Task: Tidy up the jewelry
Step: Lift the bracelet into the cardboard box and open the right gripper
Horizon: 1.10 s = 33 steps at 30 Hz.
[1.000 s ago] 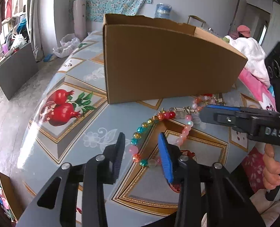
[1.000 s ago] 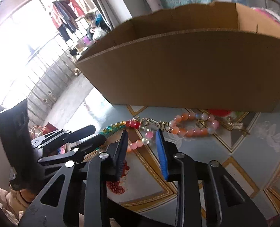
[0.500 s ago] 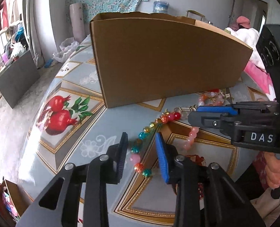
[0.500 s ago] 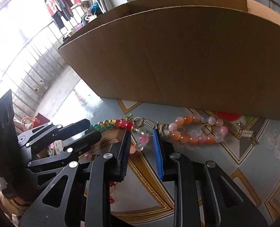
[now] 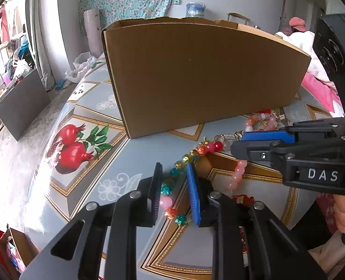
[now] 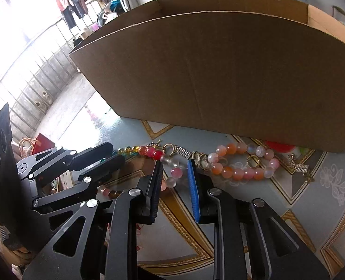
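While round glossy beads of the necklace [image 5: 172,177] lie between them, left gripper [image 5: 173,175] jaws are closing.

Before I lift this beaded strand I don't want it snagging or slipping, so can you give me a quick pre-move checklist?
1. Beads between left gripper jaws: ok, jaws closing.
2. Left pads pressing beads: cannot tell.
3. Beaded strand between right gripper jaws: ok, no pad contact seen.
4. Strand clear of orange bracelet: not ok, clasp lies against it.
5. Cardboard box open on top: ok.
6. Grippers apart: ok, close.
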Motion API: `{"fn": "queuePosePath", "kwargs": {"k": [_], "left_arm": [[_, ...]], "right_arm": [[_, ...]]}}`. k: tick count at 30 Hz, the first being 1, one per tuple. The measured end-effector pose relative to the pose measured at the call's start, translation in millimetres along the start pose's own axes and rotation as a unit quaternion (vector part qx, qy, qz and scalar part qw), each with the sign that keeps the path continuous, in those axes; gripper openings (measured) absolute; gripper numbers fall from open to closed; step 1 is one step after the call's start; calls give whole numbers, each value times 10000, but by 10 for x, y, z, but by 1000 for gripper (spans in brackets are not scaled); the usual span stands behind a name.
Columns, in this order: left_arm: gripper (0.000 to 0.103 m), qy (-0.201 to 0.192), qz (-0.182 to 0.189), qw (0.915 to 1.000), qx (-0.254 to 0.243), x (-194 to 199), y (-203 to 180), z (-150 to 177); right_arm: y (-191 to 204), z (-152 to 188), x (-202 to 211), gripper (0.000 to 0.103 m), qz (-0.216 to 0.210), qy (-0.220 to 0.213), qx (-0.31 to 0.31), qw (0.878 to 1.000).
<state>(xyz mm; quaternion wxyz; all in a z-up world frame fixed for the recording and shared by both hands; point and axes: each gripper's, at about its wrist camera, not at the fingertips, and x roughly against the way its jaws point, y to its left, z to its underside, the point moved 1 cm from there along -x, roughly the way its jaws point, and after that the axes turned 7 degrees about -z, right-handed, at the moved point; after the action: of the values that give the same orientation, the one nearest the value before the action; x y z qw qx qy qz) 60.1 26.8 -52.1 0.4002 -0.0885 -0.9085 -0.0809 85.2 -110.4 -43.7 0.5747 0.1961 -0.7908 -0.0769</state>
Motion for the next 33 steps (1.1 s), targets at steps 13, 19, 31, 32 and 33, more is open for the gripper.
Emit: {"fn": "queuePosePath", "kwargs": {"k": [13, 19, 31, 32, 33], "left_arm": [[9, -80, 72, 9999, 93, -2, 48, -2], [9, -346, 131, 9993, 95, 165, 67, -31], [9, -1526, 86, 9882, -39, 1029, 105, -366], [9, -1678, 72, 9858, -85, 1107, 102, -435], [9, -1786, 75, 9838, -116, 1160, 100, -492]], "right_arm": [[162, 19, -100, 8, 122, -38, 74, 9999], [156, 46, 57, 8, -10, -261, 73, 9996], [376, -67, 765, 8, -189, -1285, 463, 9904], [390, -111, 860, 8, -234, -1422, 504, 9883], [400, -167, 952, 8, -255, -1562, 569, 9858]]}}
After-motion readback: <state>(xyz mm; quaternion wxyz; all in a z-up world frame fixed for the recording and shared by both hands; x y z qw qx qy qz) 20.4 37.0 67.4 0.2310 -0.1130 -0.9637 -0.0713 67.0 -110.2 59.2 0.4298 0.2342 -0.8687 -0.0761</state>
